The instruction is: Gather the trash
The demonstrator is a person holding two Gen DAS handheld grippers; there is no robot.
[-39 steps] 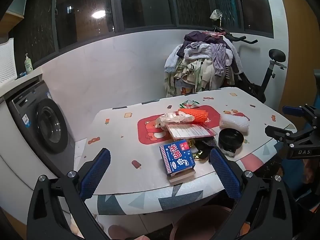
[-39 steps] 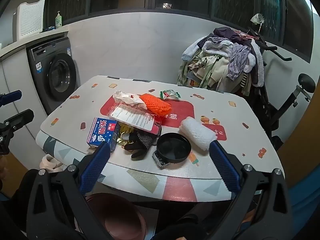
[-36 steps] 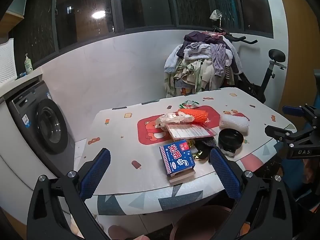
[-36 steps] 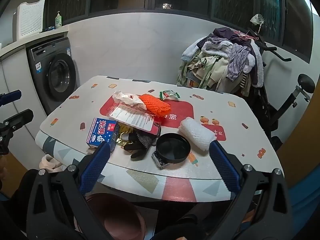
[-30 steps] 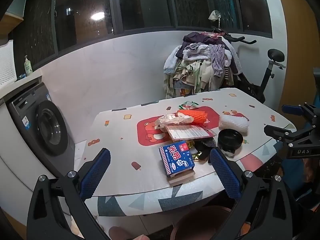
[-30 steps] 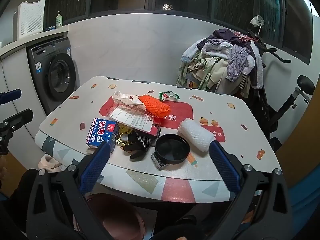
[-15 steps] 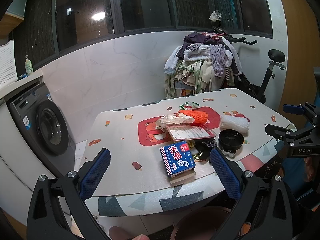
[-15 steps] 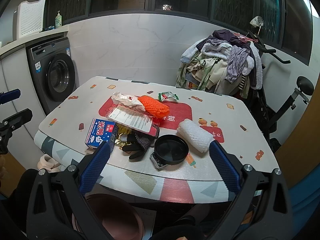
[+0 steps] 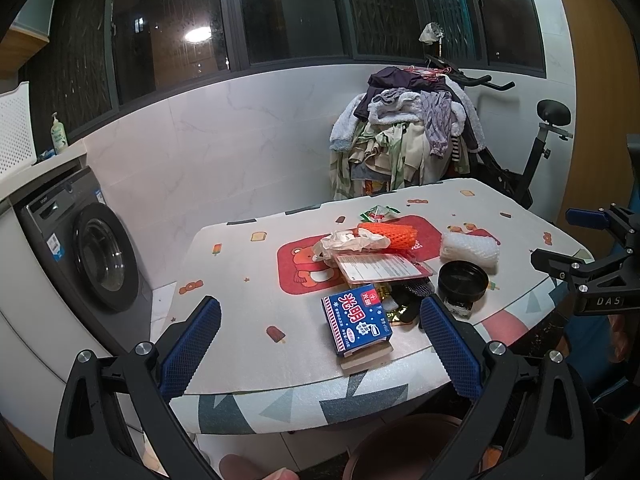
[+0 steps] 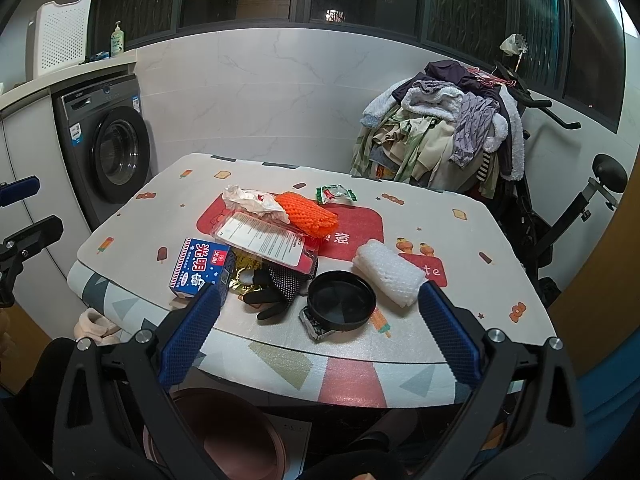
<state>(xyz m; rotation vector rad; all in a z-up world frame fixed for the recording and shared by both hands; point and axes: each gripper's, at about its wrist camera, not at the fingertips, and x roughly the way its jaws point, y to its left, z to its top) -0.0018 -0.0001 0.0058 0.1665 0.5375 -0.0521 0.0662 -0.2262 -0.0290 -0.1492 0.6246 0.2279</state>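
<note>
Blue-padded jaws of the left gripper [image 9: 318, 342] and right gripper [image 10: 316, 326] hover spread wide, empty, short of the counter [image 10: 460, 216] holding trash [image 10: 276, 240]; nothing has shifted.

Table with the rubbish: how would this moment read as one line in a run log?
phase: approach | left gripper: open, empty | right gripper: open, empty | patterned table: rubbish untouched | brown round bin: below near edge
</note>
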